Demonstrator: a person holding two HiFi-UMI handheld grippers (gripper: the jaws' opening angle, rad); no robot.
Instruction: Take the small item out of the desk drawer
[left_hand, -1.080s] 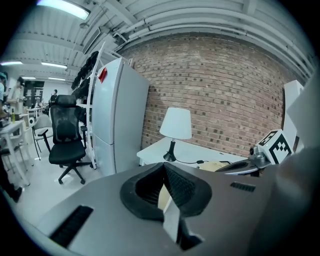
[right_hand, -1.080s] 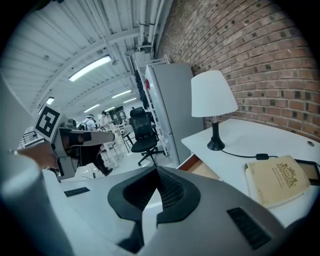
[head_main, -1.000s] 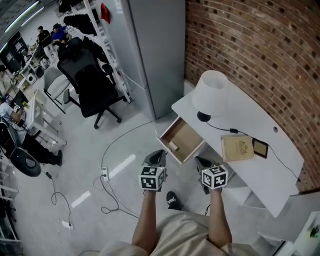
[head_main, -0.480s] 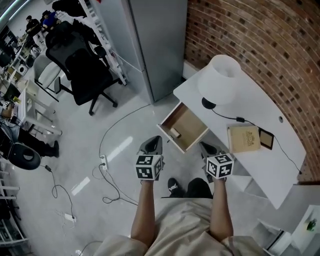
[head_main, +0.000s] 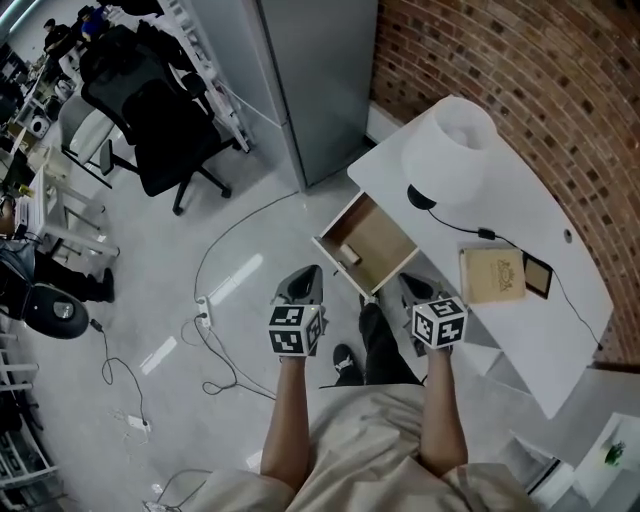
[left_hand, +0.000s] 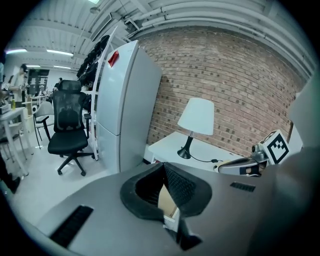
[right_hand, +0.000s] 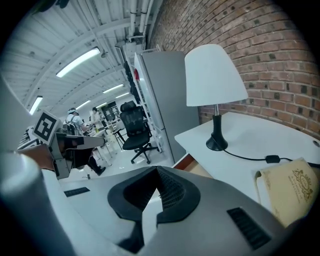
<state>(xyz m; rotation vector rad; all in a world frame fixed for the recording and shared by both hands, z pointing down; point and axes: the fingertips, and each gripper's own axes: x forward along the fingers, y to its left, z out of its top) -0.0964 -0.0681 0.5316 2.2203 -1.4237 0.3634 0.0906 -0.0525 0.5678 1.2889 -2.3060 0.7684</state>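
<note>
Stepped closer to the desk, I hold left gripper and right gripper before the open drawer, jaws shut, empty; small item lies inside. Unopened jaws could shove it deeper.

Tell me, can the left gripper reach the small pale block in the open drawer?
Probably yes: the light wooden drawer stands open, the small pale block lies uncovered, and nothing stands between it and the left gripper.
</note>
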